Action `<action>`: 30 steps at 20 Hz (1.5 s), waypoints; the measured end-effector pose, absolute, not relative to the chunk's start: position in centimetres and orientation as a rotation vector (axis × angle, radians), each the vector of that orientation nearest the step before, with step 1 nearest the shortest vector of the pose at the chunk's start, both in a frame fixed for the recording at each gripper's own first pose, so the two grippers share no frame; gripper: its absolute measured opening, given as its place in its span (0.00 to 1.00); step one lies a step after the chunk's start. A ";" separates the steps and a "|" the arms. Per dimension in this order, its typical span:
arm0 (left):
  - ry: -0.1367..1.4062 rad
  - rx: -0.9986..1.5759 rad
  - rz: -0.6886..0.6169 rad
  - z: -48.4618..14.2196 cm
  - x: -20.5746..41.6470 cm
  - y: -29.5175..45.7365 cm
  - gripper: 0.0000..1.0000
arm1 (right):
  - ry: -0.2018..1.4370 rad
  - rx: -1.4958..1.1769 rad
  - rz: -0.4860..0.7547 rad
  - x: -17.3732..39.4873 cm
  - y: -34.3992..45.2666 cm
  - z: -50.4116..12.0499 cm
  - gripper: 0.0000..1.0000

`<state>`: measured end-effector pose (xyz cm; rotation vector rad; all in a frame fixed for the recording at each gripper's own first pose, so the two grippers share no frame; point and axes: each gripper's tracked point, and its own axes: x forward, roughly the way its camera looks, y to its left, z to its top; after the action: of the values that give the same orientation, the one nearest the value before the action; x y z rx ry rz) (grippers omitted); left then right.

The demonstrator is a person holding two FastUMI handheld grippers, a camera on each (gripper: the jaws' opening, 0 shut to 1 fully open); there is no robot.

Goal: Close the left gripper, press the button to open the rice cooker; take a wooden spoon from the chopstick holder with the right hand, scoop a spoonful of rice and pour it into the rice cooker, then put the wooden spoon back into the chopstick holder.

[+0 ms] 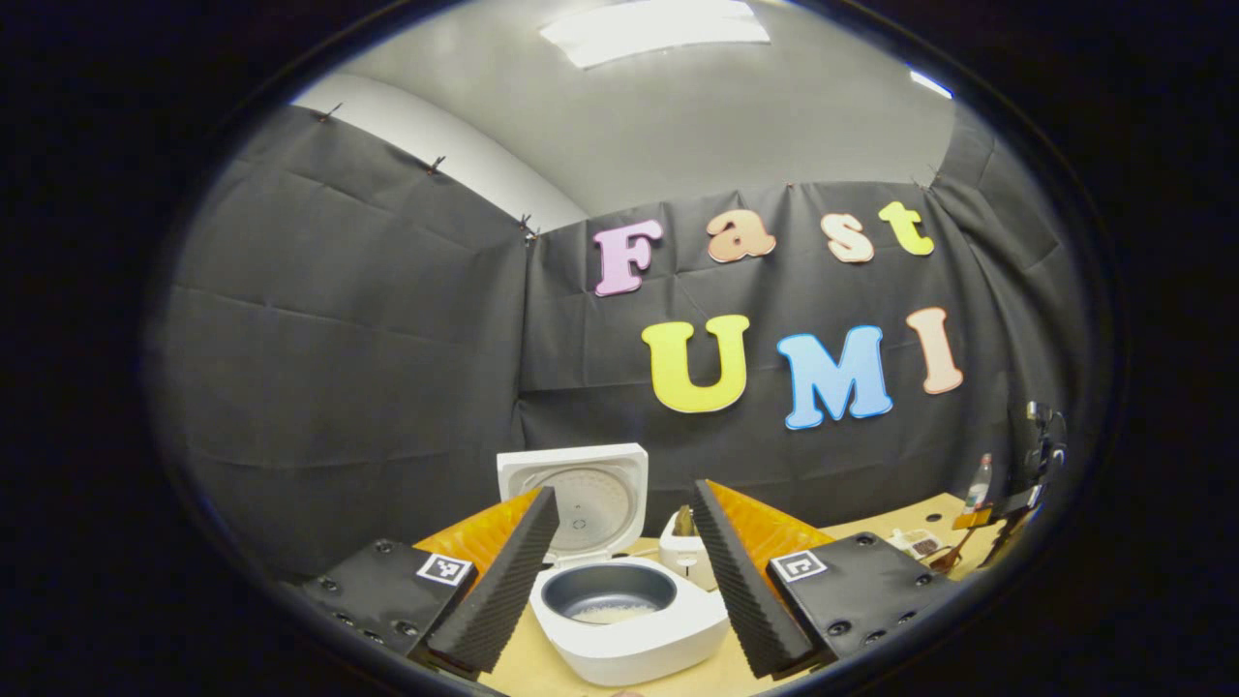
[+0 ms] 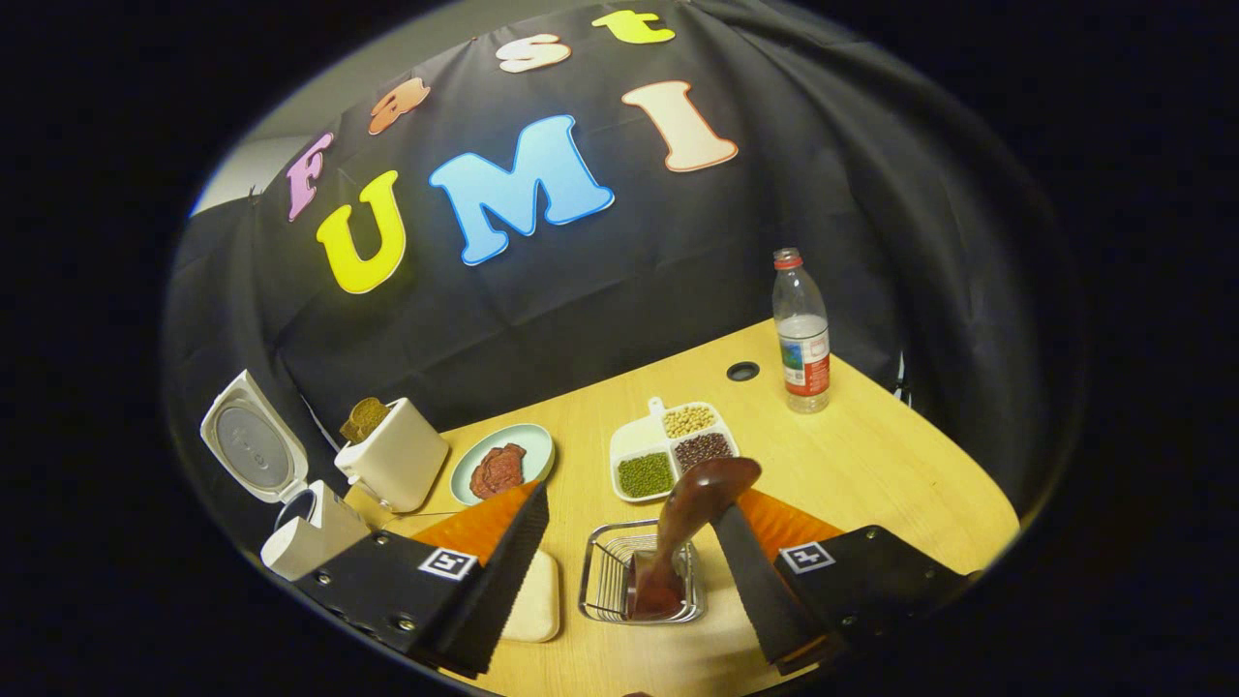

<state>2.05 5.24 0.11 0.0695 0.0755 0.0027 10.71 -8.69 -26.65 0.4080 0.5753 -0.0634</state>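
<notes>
My left hand-held gripper (image 1: 619, 590) hangs with its jaws spread wide and nothing between them, just above the rice cooker (image 1: 629, 620). The cooker's lid (image 1: 573, 499) stands open and upright at the back, and a thin layer of rice (image 1: 612, 611) lies at the bottom of the grey inner pot. Behind the cooker, between my fingers, stands a white toaster (image 1: 685, 554) with a slice of bread in its slot. Far off to the right on the worktop (image 1: 871, 530) I can make out a bottle (image 1: 980, 482) and the other gripper.

My right hand-held gripper (image 2: 634, 566) is also wide open and grips nothing. Between its fingers the wire chopstick holder (image 2: 605, 581) sits on the worktop (image 2: 871, 465), and the wooden spoon (image 2: 682, 528) stands in it, handle down in the basket and bowl up, leaning toward my right finger (image 2: 755, 581); I cannot tell whether it touches that finger. Beyond the holder lies a white divided dish (image 2: 634, 440) with green, dark and pale beans in three compartments, and left of it a pale plate (image 2: 537, 440) carrying something reddish-brown. The toaster (image 2: 397, 465) stands farther left, next to the open rice cooker (image 2: 290, 542) at the worktop's edge. A plastic bottle (image 2: 801, 334) with a red cap stands upright near the far corner, beside a round hole (image 2: 742, 371) in the worktop. A pale flat block (image 2: 537, 595) lies just left of the holder.
</notes>
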 end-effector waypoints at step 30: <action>0.134 0.097 0.157 -0.1 31.7 14.2 0.95 | 0.239 -0.019 -0.219 -1.5 -13.1 -8.2 0.97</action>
<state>31.67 14.23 -0.13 0.0969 0.1340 0.1569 -1.53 -13.13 -8.22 -0.0190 0.2394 -0.2194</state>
